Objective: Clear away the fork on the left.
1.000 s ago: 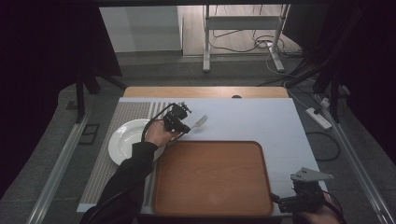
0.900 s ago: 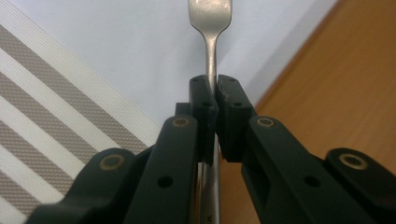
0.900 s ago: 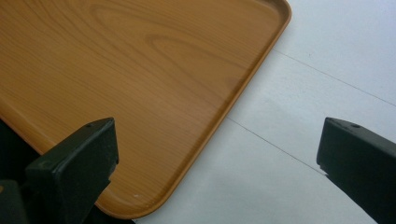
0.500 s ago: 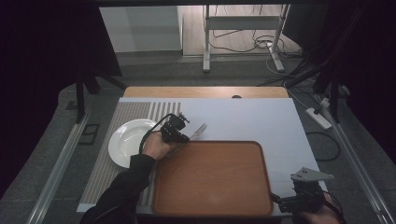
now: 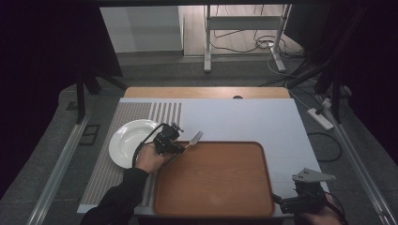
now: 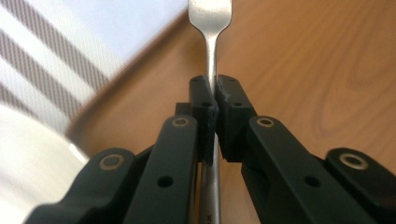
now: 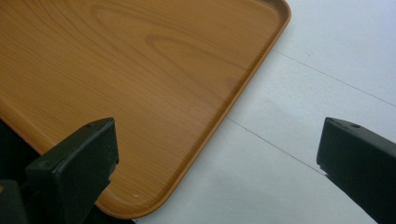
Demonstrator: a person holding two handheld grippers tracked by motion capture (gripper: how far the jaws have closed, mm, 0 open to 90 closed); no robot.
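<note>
Gripping a steel fork (image 6: 209, 56) by its handle, the left gripper (image 5: 180, 146) hangs above the wooden tray's (image 5: 253, 192) corner beside the white plate (image 5: 124, 143); the right gripper (image 7: 219, 163) gapes empty.

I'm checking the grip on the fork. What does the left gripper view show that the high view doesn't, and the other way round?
The left gripper view alone shows the jaws pressed on the fork's neck. The high view alone shows the left gripper at the tray's far left corner, beside the white plate, and the right gripper at the tray's near right corner. Both show fork, tray and plate.
</note>
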